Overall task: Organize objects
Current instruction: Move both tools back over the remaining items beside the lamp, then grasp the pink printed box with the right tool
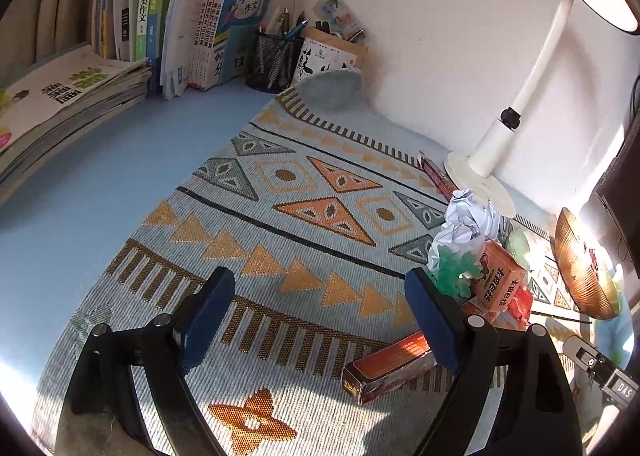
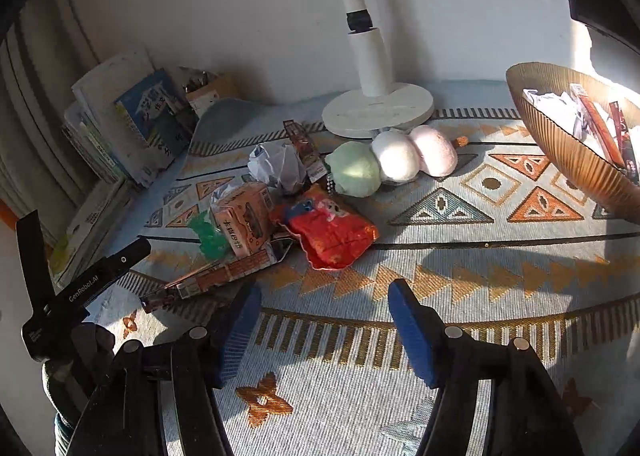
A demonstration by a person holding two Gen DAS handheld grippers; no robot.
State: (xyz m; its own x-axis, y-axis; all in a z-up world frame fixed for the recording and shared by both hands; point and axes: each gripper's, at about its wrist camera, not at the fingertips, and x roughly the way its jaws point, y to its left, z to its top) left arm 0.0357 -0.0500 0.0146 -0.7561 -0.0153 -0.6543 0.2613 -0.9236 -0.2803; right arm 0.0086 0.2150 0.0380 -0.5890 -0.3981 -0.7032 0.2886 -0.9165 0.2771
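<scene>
A heap of clutter lies on the patterned mat point(image 2: 460, 256): crumpled paper point(image 2: 276, 166), an orange carton point(image 2: 244, 222), a green wrapper point(image 2: 208, 236), a red snack bag point(image 2: 332, 232) and a long dark-red box point(image 2: 216, 280). A plush skewer of green, white and pink balls point(image 2: 396, 162) lies by the lamp base. A golden ribbed bowl point(image 2: 576, 160) at the right holds paper and stick packets. My right gripper point(image 2: 325, 294) is open over bare mat, short of the snack bag. My left gripper point(image 1: 318, 288) is open and holds nothing, with the dark-red box point(image 1: 388, 368) beside its right finger.
A white desk lamp point(image 1: 496, 144) stands at the wall. Upright books point(image 1: 208, 28), a flat stack of booklets point(image 1: 68, 104) and a mesh pen holder point(image 1: 274, 64) line the back left. The blue desk point(image 1: 100, 192) shows left of the mat.
</scene>
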